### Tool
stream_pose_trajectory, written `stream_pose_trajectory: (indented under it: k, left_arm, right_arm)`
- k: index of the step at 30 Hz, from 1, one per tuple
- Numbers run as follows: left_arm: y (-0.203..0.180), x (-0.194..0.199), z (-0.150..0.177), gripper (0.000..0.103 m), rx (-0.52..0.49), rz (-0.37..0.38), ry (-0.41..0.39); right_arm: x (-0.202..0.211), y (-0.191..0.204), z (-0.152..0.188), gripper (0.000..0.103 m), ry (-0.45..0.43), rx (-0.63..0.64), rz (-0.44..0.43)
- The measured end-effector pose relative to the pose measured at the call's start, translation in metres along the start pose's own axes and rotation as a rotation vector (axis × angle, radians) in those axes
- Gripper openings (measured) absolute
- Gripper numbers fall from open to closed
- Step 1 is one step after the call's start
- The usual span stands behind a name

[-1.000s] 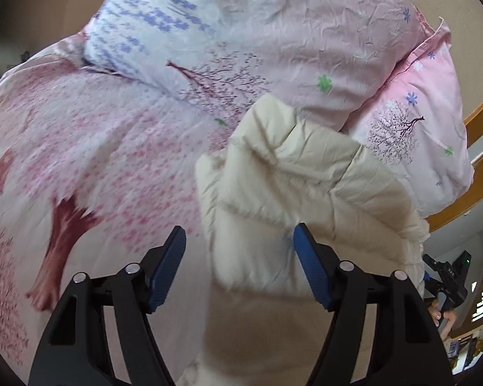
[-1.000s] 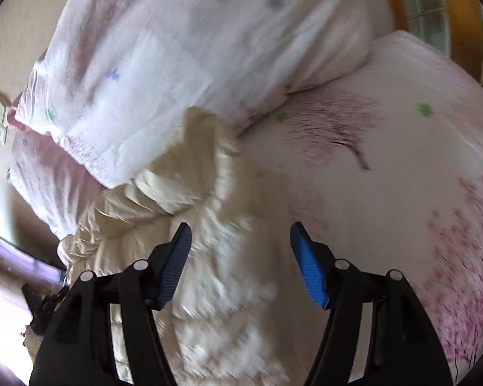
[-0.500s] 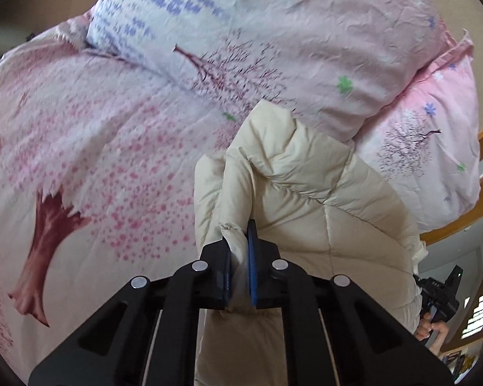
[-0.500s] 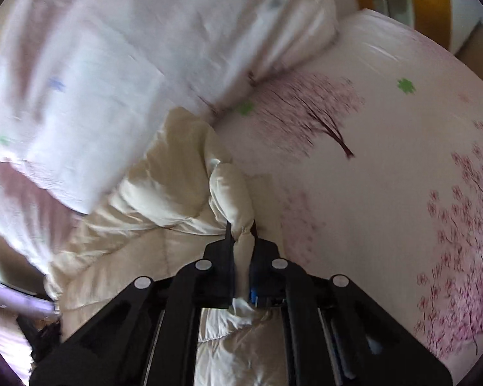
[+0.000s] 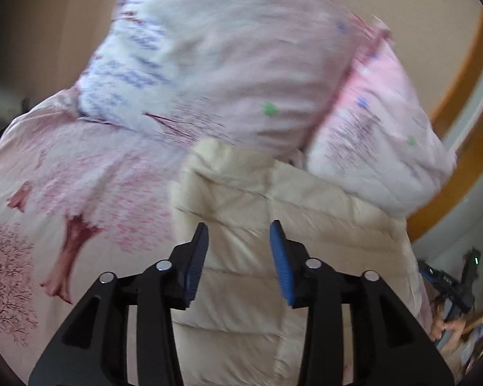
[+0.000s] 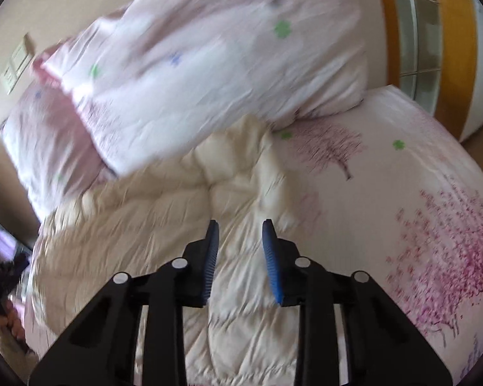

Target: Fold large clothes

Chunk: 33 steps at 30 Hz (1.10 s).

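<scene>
Since half a second ago: let go of pinched folds, pulled back | left gripper [image 5: 238, 251] and right gripper [image 6: 238, 247] opening, nothing between pads | cream puffer jacket [image 5: 273, 273] flat on floral bedspread [image 5: 80, 167], collar against pillows [image 5: 241, 64] | likely light, soft, slippery; best pinched at quilted seams or hem.

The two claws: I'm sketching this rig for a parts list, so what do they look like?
Both match. The left claw and right claw each have black plastic linkage arms with cut-out slots, round silver pivot pins, and two fingers faced with ribbed blue pads. No cables, markings or sleeves show.
</scene>
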<state>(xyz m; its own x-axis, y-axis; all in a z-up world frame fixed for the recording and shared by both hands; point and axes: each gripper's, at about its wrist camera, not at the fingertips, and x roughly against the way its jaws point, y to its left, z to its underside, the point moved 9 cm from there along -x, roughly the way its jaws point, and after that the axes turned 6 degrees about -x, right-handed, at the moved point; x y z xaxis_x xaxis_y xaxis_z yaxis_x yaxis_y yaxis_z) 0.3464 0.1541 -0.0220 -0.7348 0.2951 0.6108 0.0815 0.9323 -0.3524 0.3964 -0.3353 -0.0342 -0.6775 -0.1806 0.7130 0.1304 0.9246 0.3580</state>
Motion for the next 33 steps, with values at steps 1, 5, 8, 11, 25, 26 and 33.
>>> stream_pose_trajectory:
  k: [1,5,8,11,25,26,33]
  left_arm:
    - [-0.007,-0.006,0.003,0.043,-0.012,0.004,0.016]
    - [-0.004,-0.038,0.017,0.043,0.002,-0.038,0.126]
    - [0.009,-0.054,0.030,0.042,0.039,-0.063,0.194]
    - [0.013,-0.054,0.036,0.042,0.050,-0.074,0.202]
    - [0.014,-0.035,0.075,0.053,-0.081,-0.156,0.138]
    - [0.015,-0.034,0.076,0.053,-0.073,-0.156,0.142]
    - [0.020,0.018,0.080,0.057,0.087,-0.021,0.061]
  right_arm:
    - [-0.004,0.001,0.005,0.029,0.010,0.003,0.009]
    - [-0.035,-0.010,0.019,0.026,0.103,-0.022,0.080]
    - [-0.054,-0.021,0.031,0.022,0.156,-0.041,0.112]
    - [-0.048,-0.021,0.031,0.022,0.135,-0.039,0.110]
    - [-0.031,-0.044,0.050,0.031,0.119,-0.066,0.140]
    - [-0.029,-0.044,0.049,0.032,0.124,-0.087,0.123]
    - [0.040,-0.060,0.056,0.067,0.048,-0.329,-0.079]
